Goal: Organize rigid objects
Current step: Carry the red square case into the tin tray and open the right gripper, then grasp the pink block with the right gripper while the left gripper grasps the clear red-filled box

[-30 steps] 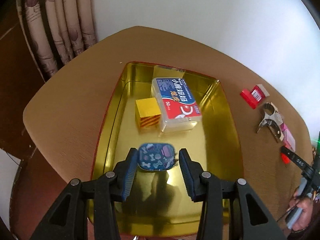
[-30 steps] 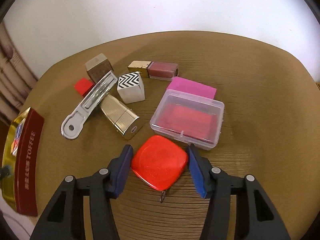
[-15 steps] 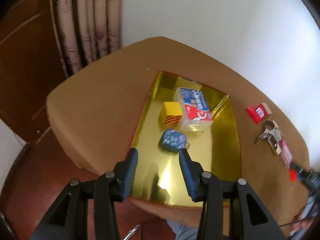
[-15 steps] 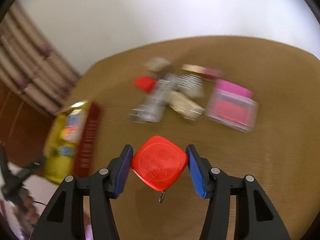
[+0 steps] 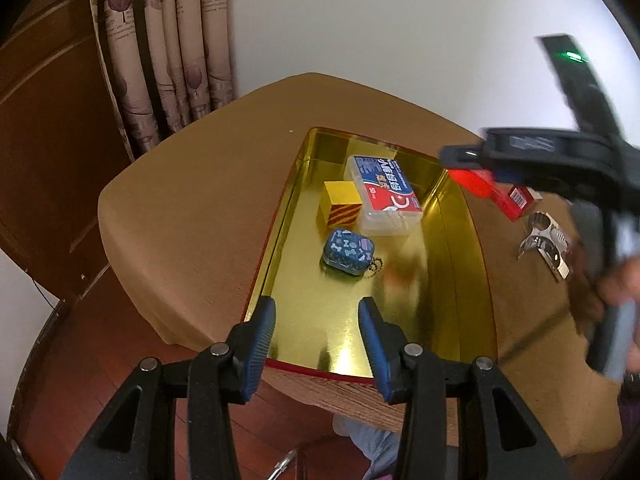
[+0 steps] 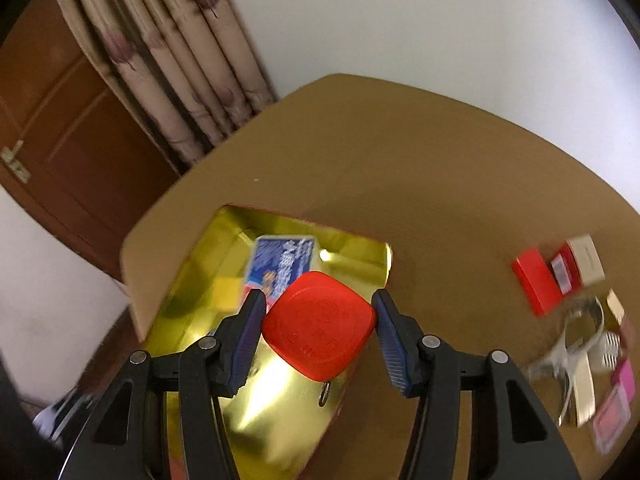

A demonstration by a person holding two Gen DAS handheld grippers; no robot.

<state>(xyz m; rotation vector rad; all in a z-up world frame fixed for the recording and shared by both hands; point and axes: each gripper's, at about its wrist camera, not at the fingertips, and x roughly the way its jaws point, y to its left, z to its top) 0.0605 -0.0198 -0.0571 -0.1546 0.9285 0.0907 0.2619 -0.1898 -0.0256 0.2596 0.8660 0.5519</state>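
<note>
right tool (image 6: 318,330): pinching red tape measure (image 6: 318,326), held above gold tray (image 6: 276,400) | left tool (image 5: 316,334): spread, nothing between its pads, over the tray's near rim | tray at worktop (image 5: 192,208) left edge: blue patterned case (image 5: 348,251), yellow striped cube (image 5: 340,210), floss box (image 5: 384,194) | worktop right side: red box (image 6: 536,286), metal opener (image 6: 580,340)
</note>
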